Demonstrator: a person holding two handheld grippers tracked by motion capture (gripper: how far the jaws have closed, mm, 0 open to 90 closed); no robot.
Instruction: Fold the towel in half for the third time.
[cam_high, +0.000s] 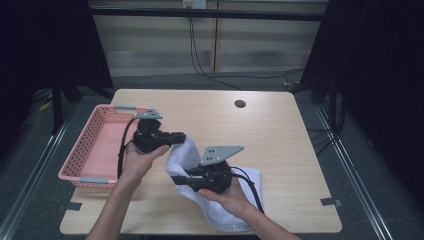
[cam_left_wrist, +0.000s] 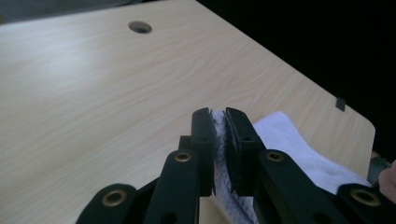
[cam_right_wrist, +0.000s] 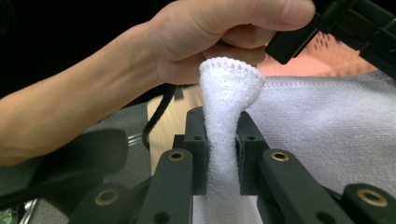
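A white towel lies on the near middle of the wooden table, one end lifted. My left gripper is shut on the raised edge of the towel, pinched between its jaws. My right gripper is shut on another edge of the towel, which bunches up between its jaws and fans out above them. The rest of the towel stretches to the right in the right gripper view. The two grippers sit close together, the left one higher and farther from me.
A pink plastic basket stands at the table's left edge, beside my left hand. A round cable hole is at the far side of the table. Black tape marks sit near the front corners.
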